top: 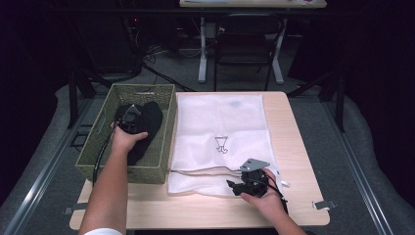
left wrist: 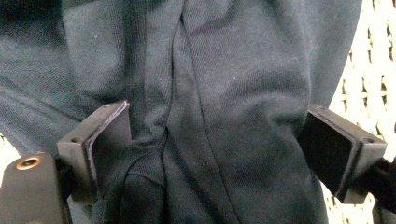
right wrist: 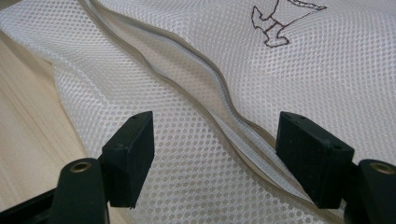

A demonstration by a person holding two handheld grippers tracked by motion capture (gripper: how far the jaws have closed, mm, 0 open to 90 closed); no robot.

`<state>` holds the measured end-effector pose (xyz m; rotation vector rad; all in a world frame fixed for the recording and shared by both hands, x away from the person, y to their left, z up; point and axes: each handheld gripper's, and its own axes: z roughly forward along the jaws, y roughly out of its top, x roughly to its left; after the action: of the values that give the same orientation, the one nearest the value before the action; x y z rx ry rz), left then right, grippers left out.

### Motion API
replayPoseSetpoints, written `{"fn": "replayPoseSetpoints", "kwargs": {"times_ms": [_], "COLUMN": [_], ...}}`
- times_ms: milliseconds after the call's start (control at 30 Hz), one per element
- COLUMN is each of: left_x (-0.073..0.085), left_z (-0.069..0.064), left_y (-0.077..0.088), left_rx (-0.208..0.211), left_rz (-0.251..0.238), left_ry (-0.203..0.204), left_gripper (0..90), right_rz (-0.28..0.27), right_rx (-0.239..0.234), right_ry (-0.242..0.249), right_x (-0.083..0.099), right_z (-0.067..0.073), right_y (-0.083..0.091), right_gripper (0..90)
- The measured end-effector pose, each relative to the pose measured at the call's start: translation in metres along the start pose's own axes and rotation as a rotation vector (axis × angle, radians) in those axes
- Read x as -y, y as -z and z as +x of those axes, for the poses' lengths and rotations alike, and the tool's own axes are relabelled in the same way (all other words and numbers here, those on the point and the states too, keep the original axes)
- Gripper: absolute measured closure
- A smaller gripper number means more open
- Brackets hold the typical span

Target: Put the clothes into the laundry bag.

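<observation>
- Where the light wooden table [top: 293,122] stands on grey carpet, the room behind it is dark, with a black chair [top: 247,41] and the white legs of another table [top: 203,54] at the far side.
- Loose cables [top: 151,58] lie on the floor behind the table, and dark stands rise at both sides.
- A woven green basket [top: 166,117] sits on the table's left part, its right wall just beside a white mesh laundry bag [top: 220,117].
- The bag lies flat over the middle of the table, a small dark emblem [top: 221,145] on its upper face.
- A dark garment [top: 151,117] lies bunched inside the basket.
- The left gripper [top: 129,120] is down in the basket; in the left gripper view its jaws stand wide apart on either side of a fold of the dark garment [left wrist: 224,116], with cloth between them but not pinched.
- The right gripper [top: 244,186] rests at the bag's near edge; in the right gripper view its jaws are spread open over the mesh, astride the bag's zipper seam [right wrist: 219,112].
- Bare wood shows to the left of the mesh in that view.
</observation>
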<state>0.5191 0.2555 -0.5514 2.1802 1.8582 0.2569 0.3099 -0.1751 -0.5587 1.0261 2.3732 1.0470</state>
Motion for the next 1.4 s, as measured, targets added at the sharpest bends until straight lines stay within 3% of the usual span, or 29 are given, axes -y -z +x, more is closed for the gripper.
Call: {"fn": "replayPoseSetpoints", "kwargs": {"times_ms": [200,433,500,733,967,1000,1167,1200,1300,1400], "left_x": [0.001,0.002,0.002,0.001,0.001,0.001,0.003,0.003,0.004,0.004], "left_z": [-0.001,0.0,0.0,0.0,0.003,0.003,0.004,0.005,0.007,0.006], "left_y": [-0.001,0.0,0.002,0.003,0.005,0.005,0.007,0.008,0.008,0.009], "left_rx": [-0.024,-0.035,-0.049,-0.045,-0.024,-0.035,-0.056,-0.069,-0.071,-0.085], "left_rz": [0.001,-0.002,0.003,0.003,0.001,-0.001,-0.01,-0.011,-0.017,-0.013], "left_ry": [-0.026,-0.027,-0.028,-0.023,-0.012,-0.01,-0.007,-0.015,-0.009,-0.007], "left_gripper": [16.3,20.4,25.2,34.4,36.4,37.1,46.6,53.9,63.8,67.9], "right_rz": [-0.003,-0.004,-0.007,-0.007,-0.01,-0.01,-0.013,-0.014,-0.014,-0.016], "right_rx": [0.006,0.008,0.01,0.014,0.019,0.019,0.021,0.022,0.023,0.023], "right_ry": [-0.013,-0.014,-0.014,-0.019,-0.021,-0.022,-0.025,-0.025,-0.022,-0.018], "right_x": [0.0,0.001,0.001,0.001,0.002,0.002,0.002,0.002,0.002,0.002], "right_z": [-0.002,-0.003,-0.004,-0.005,-0.006,-0.006,-0.006,-0.006,-0.006,-0.006], "right_y": [0.001,0.001,0.002,0.002,0.003,0.003,0.004,0.004,0.004,0.004], "right_gripper": [28.0,28.0,28.0,28.0,28.0,28.0,28.1,28.1,28.1,28.1]}}
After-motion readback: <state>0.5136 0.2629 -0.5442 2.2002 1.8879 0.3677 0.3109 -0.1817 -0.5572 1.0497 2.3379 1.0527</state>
